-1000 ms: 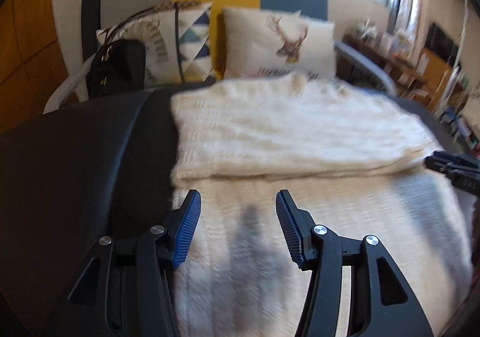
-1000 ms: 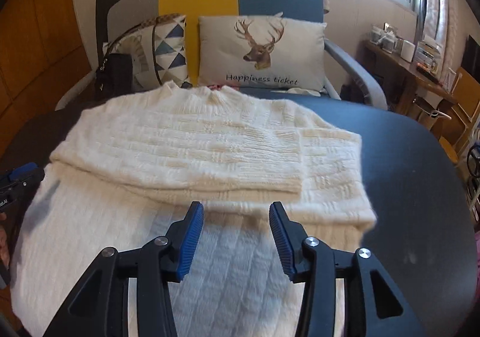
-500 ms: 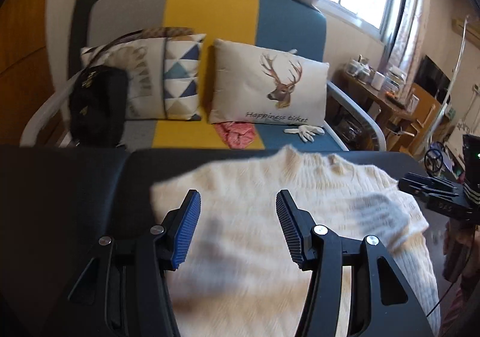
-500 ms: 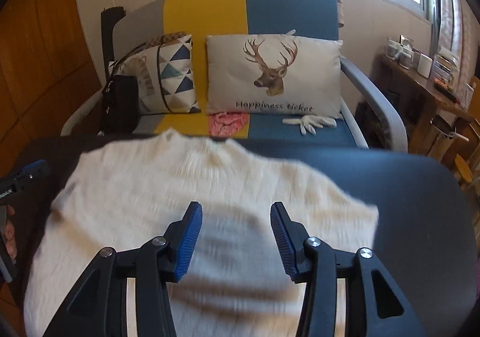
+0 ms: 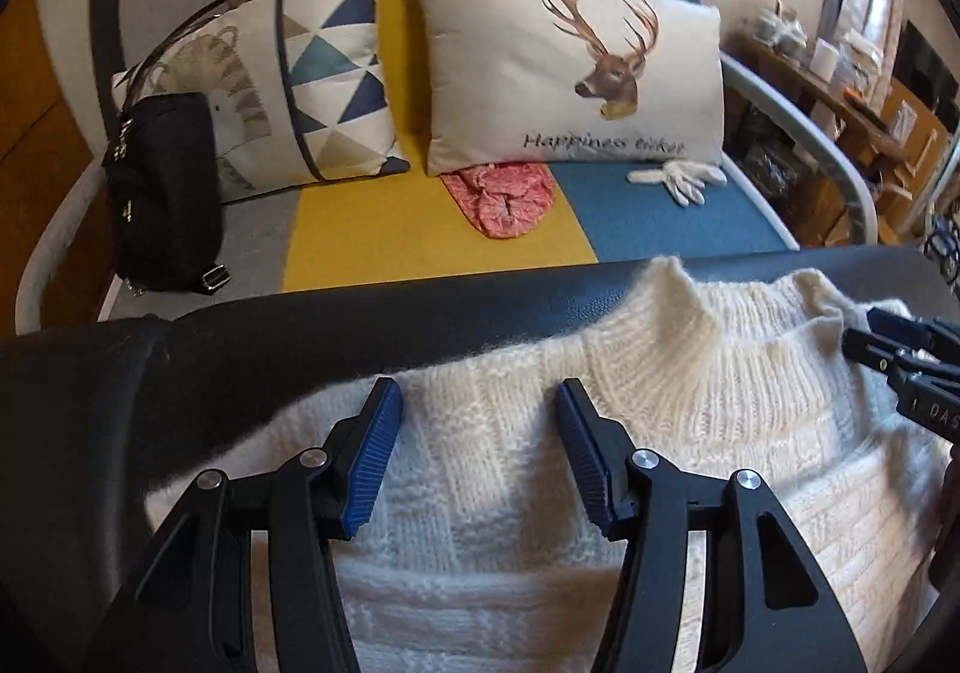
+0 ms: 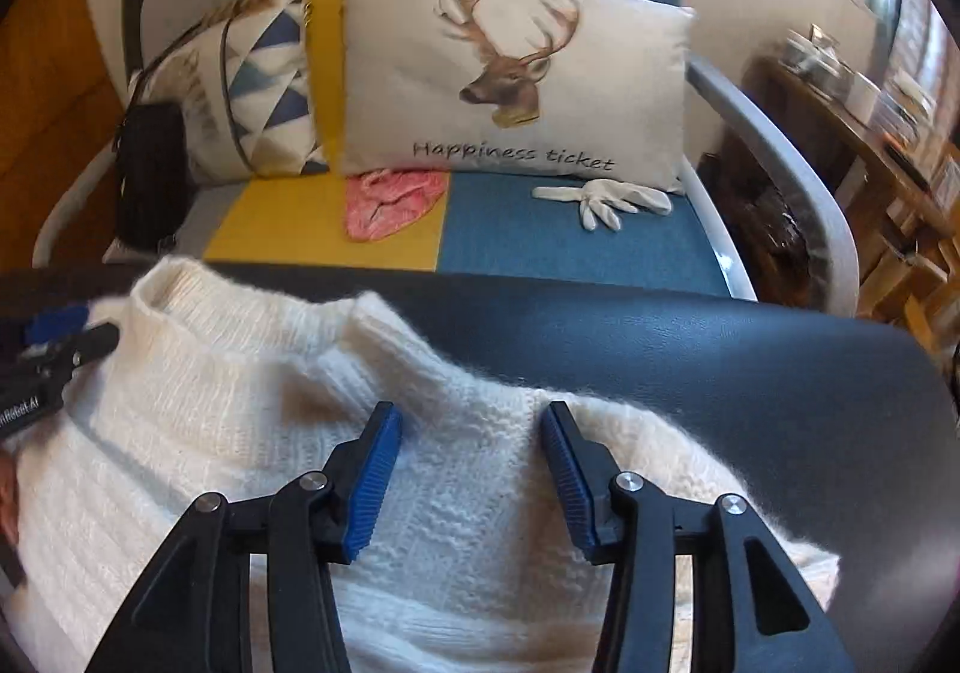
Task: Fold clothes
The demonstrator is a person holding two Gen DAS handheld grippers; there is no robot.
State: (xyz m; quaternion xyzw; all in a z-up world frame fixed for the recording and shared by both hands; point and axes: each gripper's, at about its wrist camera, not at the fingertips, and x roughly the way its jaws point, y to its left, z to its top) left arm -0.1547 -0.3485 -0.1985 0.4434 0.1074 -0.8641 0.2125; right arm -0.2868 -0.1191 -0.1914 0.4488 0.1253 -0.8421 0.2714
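Note:
A white knit sweater [image 5: 690, 391] lies on the black table [image 5: 228, 355], its ribbed collar [image 5: 678, 295] by the far edge. My left gripper [image 5: 477, 421] hovers open over the sweater's left shoulder, its blue pads apart and clear of the knit. In the right wrist view the same sweater [image 6: 210, 409] fills the lower frame. There my right gripper [image 6: 471, 433] stands open over the right shoulder, nothing pinched between its fingers. Each gripper shows at the edge of the other's view: the right gripper [image 5: 900, 367] beside the collar, the left gripper [image 6: 54, 349] likewise.
Behind the table stands a grey, yellow and blue sofa [image 5: 390, 229] with a deer cushion [image 5: 570, 73], a triangle-patterned cushion [image 5: 312, 85], a black bag [image 5: 162, 193], a red cloth [image 5: 504, 193] and a white glove [image 5: 678, 175]. A cluttered wooden shelf [image 6: 870, 133] stands at the right.
Both grippers have travelled forward over the sweater, from its folded lower part to the shoulders beside the collar. The sofa now looms closer. Both jaws stay apart.

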